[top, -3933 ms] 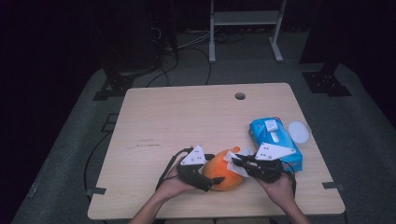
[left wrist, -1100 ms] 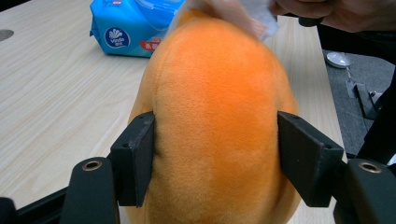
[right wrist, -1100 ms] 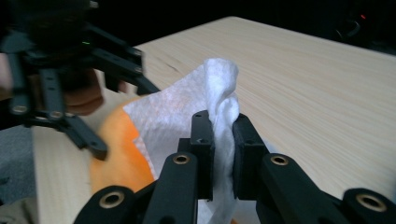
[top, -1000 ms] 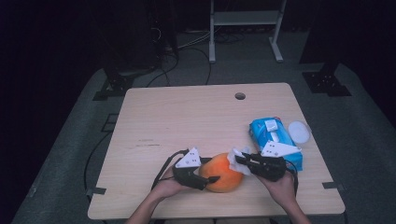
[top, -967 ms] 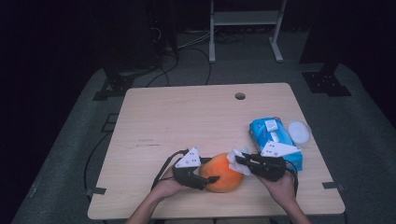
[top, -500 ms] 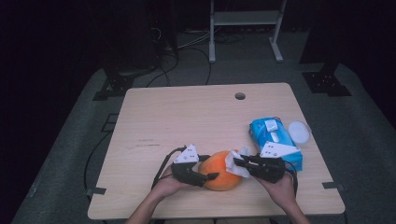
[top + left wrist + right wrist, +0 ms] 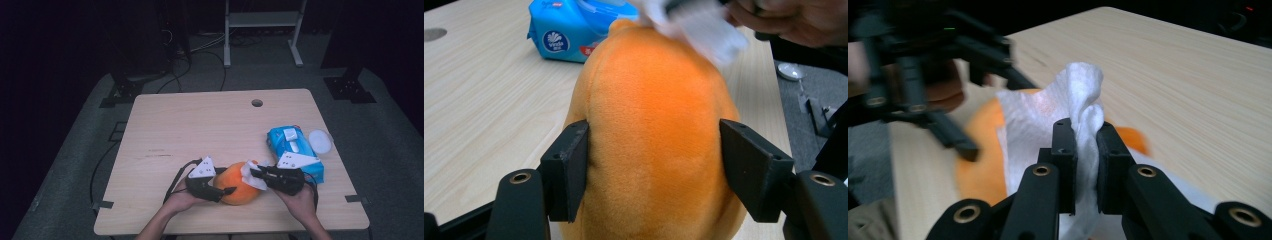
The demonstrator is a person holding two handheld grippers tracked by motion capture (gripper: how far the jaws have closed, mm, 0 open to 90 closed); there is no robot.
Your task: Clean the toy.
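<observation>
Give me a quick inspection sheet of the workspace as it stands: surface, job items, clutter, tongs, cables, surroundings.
Surface: light wooden table, round hole near the far edge.
Job's things: orange plush toy at the near edge; white wipe pressed against its top.
Clutter: blue wipes pack at the right; white round lid beside it.
Tongs: left tongs clamp the toy's sides, both pads denting the plush; right tongs pinch the folded wipe.
Cables: a black cable loops from the left tongs; more cables lie on the floor beyond the table.
Surroundings: dark room, grey floor mat, white metal stand at the back.
</observation>
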